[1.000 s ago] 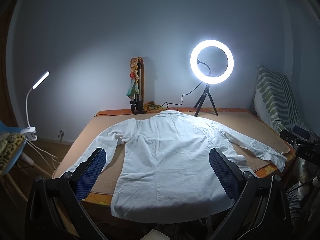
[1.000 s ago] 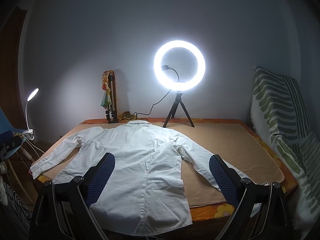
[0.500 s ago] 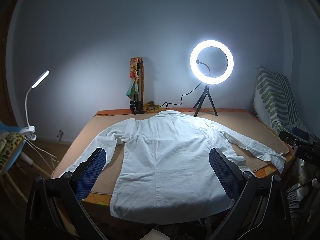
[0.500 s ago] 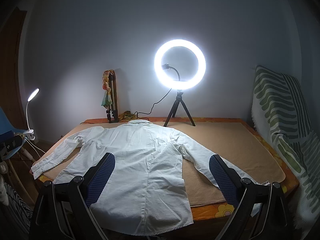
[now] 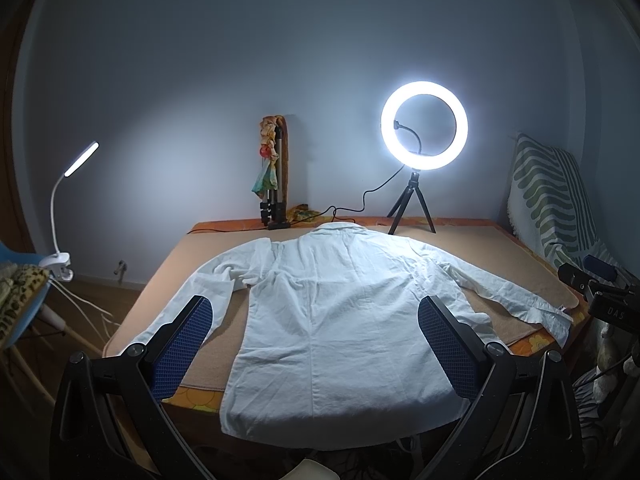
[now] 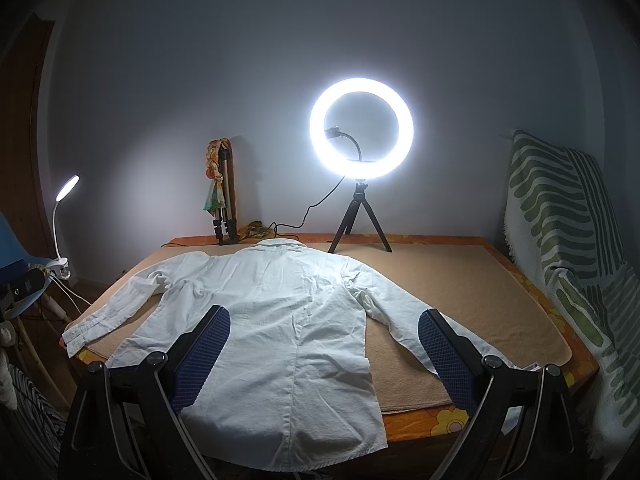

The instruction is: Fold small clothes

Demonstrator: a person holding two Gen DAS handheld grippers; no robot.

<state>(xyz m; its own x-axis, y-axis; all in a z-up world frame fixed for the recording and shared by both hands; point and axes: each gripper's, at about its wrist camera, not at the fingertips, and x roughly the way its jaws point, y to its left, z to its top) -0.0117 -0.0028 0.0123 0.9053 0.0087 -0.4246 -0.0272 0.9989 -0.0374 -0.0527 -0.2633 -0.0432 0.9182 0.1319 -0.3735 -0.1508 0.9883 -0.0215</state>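
Your left claw (image 5: 314, 344) hangs with its jaws wide apart and empty, above the near edge of the bed (image 5: 472, 240); your right claw (image 6: 324, 344) is likewise spread and holds nothing. Between both pairs of blue pads lies the white shirt (image 5: 344, 300), spread flat, back up, collar toward the far edge, hem draped over the near edge, sleeves angled toward the near corners. A lit ring light (image 6: 361, 128) stands at the far edge.
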